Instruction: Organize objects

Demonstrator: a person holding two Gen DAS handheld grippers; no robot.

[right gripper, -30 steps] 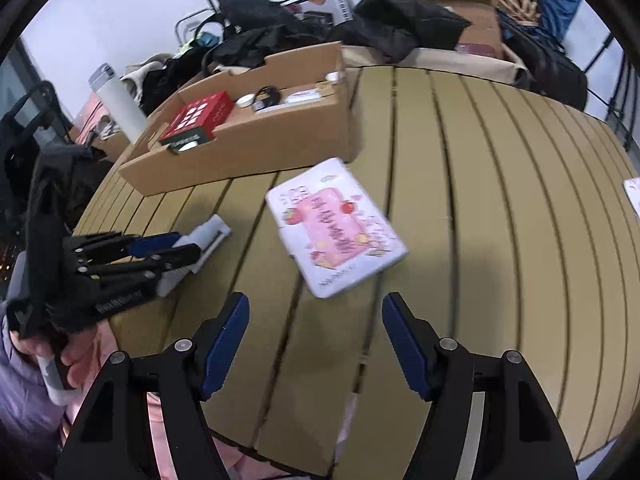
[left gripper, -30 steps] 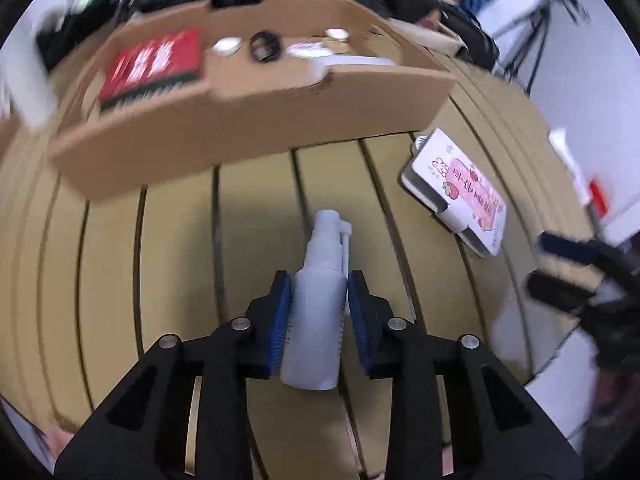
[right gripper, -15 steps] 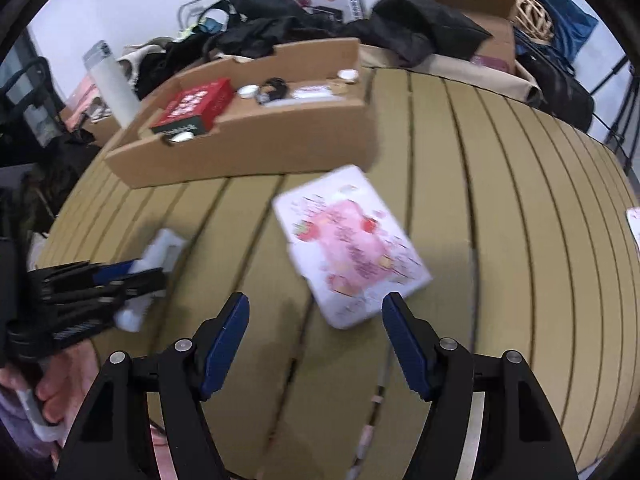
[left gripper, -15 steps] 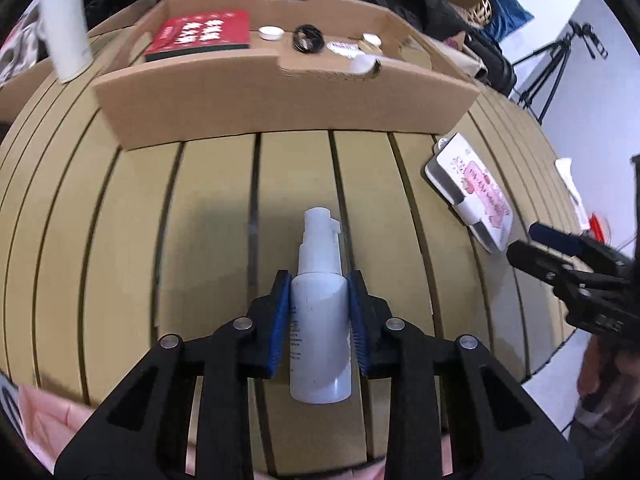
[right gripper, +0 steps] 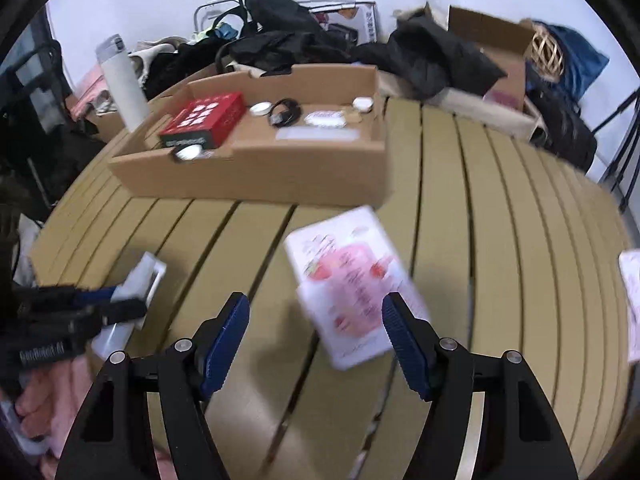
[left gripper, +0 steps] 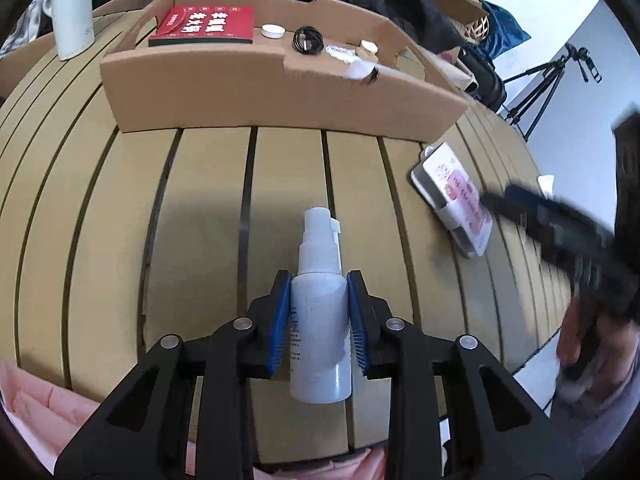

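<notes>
My left gripper point(left gripper: 319, 286) is shut on a white spray bottle point(left gripper: 320, 312), whose nozzle points away toward the cardboard tray point(left gripper: 280, 108). The blue pads press both sides of the bottle body. In the right wrist view the same bottle point(right gripper: 136, 284) shows at the left, held by the left gripper point(right gripper: 116, 300). My right gripper point(right gripper: 316, 312) stands open above the slatted table, with nothing between its fingers. A pink-and-white packet point(right gripper: 352, 284) lies flat just ahead of its right finger. From the left wrist view the packet point(left gripper: 456, 200) lies at the right, with the blurred right gripper point(left gripper: 520, 204) over it.
The cardboard tray point(right gripper: 304, 168) holds a red box point(right gripper: 204, 120), a black cable coil point(right gripper: 284, 112), small white lids and a tube. A white flask point(right gripper: 122, 80) stands left of it. Dark bags and boxes crowd the far side. A white paper point(right gripper: 630, 300) lies at the right edge.
The left gripper has rolled with the bottle, so the tray now looks level. The right gripper has drifted toward the packet, which now sits nearer its right finger.
</notes>
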